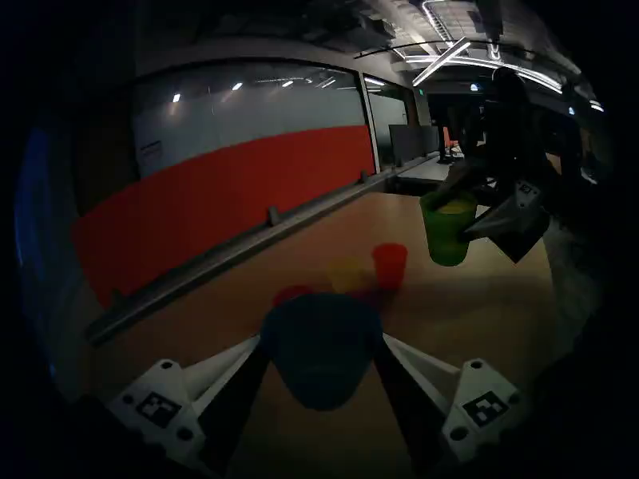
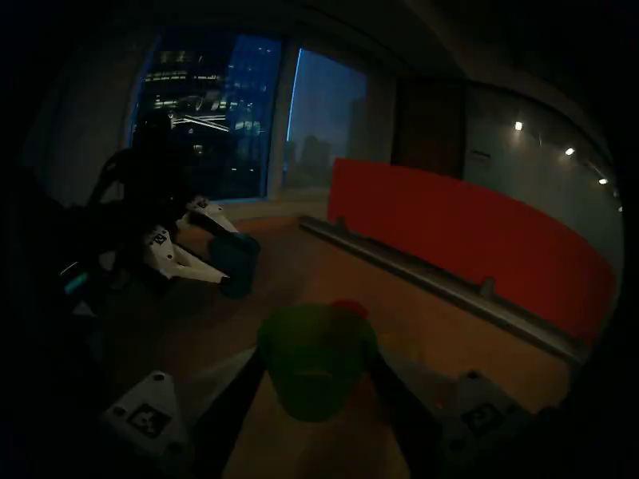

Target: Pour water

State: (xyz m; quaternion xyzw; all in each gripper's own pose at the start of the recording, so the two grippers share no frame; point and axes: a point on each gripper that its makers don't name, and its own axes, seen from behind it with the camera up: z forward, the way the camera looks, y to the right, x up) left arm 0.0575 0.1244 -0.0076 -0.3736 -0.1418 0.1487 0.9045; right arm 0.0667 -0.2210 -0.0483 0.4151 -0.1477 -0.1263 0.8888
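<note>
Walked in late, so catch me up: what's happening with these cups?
A person holds a hand-held gripper in each hand. The left hand-held gripper is shut on a blue cup, the right hand-held gripper on a green cup, both held above the table. A red cup and a yellow cup stand on it.

Blue cup [image 1: 322, 351]: dark, tapered, sitting upright, being pinched between left gripper [image 1: 322, 345] fingers, rim facing up. Contents too dark to tell. Green cup [image 1: 446, 227]: translucent, yellowish glow showing inside near rim, hanging roughly upright, raised over table [image 1: 479, 311], being clamped by right gripper [image 2: 317, 353]. Cups sitting well apart, green one farther right in left gripper view.
</note>
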